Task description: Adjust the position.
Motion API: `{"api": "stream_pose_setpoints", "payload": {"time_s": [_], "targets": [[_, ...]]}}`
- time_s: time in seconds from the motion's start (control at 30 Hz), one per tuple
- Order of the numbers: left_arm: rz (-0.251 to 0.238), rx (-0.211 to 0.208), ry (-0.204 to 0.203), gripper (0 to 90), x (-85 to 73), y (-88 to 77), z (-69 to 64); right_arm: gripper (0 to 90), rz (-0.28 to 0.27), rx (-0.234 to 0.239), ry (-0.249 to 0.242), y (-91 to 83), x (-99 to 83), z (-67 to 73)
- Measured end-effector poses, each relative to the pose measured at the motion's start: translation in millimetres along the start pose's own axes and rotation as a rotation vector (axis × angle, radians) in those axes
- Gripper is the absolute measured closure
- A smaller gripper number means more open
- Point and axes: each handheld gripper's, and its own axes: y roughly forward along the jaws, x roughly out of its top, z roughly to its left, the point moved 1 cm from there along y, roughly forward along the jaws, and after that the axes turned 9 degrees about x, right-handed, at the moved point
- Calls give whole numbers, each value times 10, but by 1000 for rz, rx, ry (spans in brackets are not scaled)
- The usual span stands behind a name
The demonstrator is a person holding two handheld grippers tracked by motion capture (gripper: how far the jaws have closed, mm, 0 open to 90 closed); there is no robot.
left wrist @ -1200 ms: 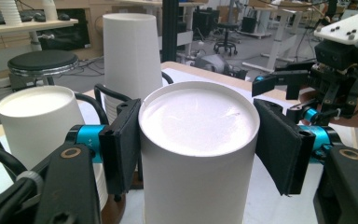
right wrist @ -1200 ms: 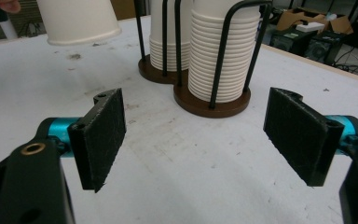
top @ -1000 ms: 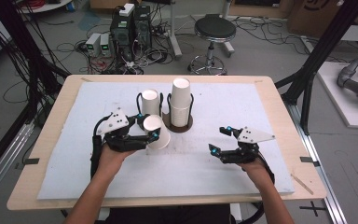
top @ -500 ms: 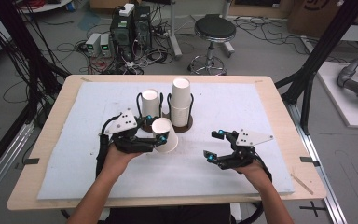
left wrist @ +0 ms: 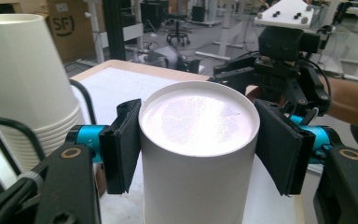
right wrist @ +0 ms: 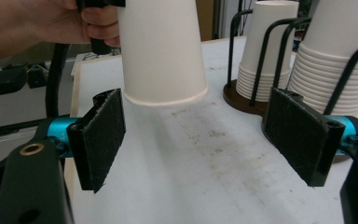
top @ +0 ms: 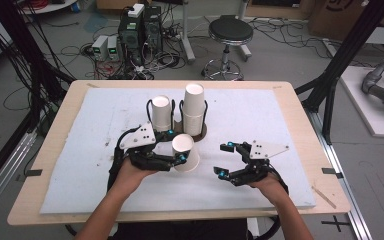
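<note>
Cup (top: 185, 151), upside down, sits squeezed between the left gripper (top: 172, 159) fingers just above the tabletop (top: 260, 112), right gripper (top: 226, 162) wide open beside it; squeezing too hard could crush it.

We could read one marking only: the letters "SF" in brackets, printed in black on the side of a brown cardboard box (left wrist: 67, 25) that stood behind the table in the left gripper view. A second cardboard box (top: 340, 10), at the top right of the high view, carried a dark printed mark, but it was cut off and too blurred for us to read.
</note>
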Motion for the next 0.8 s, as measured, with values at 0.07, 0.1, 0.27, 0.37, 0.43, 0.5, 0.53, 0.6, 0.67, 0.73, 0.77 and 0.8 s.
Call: {"api": "stream_pose_setpoints", "payload": {"time_s": [0.07,0.1,0.27,0.37,0.43,0.5,0.53,0.6,0.67,0.73,0.77,0.8], "targets": [[0,-12,5,357,6,15,-28,210,2,16,4,25,10,24],[1,-17,8,356,10,19,-41,210,3,30,-4,52,18,41],[-3,-46,22,358,41,46,-106,210,2,60,-15,100,31,65],[4,-66,38,358,59,69,-138,210,-4,73,-21,126,51,88],[8,-79,44,359,66,92,-156,210,-7,82,-19,144,59,99],[7,-89,42,359,67,118,-178,210,-5,87,-25,171,57,103],[7,-97,42,359,67,128,-187,210,2,96,-20,184,54,112],[3,-112,43,360,67,150,-206,210,5,104,-27,214,49,118],[3,-128,41,360,66,168,-222,210,9,112,-26,240,46,123],[6,-137,39,360,63,185,-228,209,15,124,-29,276,43,135],[3,-141,38,360,62,192,-229,209,15,124,-29,276,43,135],[2,-145,38,360,63,196,-231,210,15,131,-29,288,41,139]]}}
